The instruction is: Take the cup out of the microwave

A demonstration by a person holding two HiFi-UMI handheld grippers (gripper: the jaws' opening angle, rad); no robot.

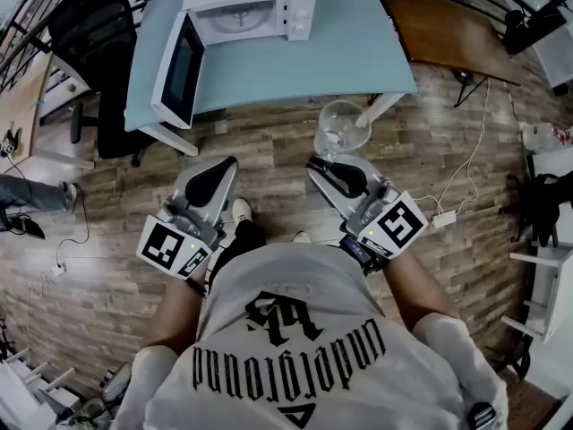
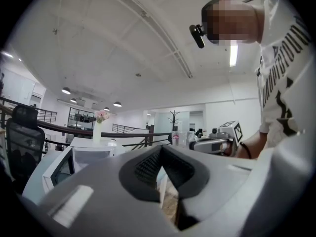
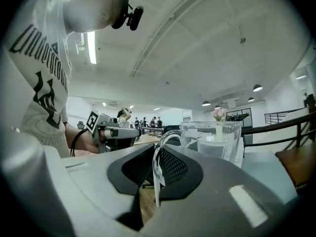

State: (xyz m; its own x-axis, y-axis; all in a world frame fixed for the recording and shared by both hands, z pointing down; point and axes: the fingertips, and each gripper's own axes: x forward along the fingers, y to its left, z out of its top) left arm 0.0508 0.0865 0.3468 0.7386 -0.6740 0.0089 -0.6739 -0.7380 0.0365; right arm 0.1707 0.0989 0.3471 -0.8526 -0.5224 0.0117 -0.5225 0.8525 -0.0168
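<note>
A clear glass cup [image 1: 342, 125] with a handle hangs over the wooden floor, just in front of the light blue table [image 1: 358, 52]. My right gripper [image 1: 324, 167] is shut on its handle, and the right gripper view shows the thin handle pinched between the pads with the cup [image 3: 212, 139] just beyond. The white microwave [image 1: 255, 7] stands on the table with its door [image 1: 179, 65] swung open to the left. My left gripper [image 1: 219, 170] is held level beside the right one, jaws together and empty.
A black office chair [image 1: 98, 34] stands left of the table. A brown table [image 1: 448, 25] adjoins on the right. Cables and a power strip [image 1: 443, 218] lie on the floor to my right. A vase of pink flowers [image 2: 101, 117] stands behind the microwave.
</note>
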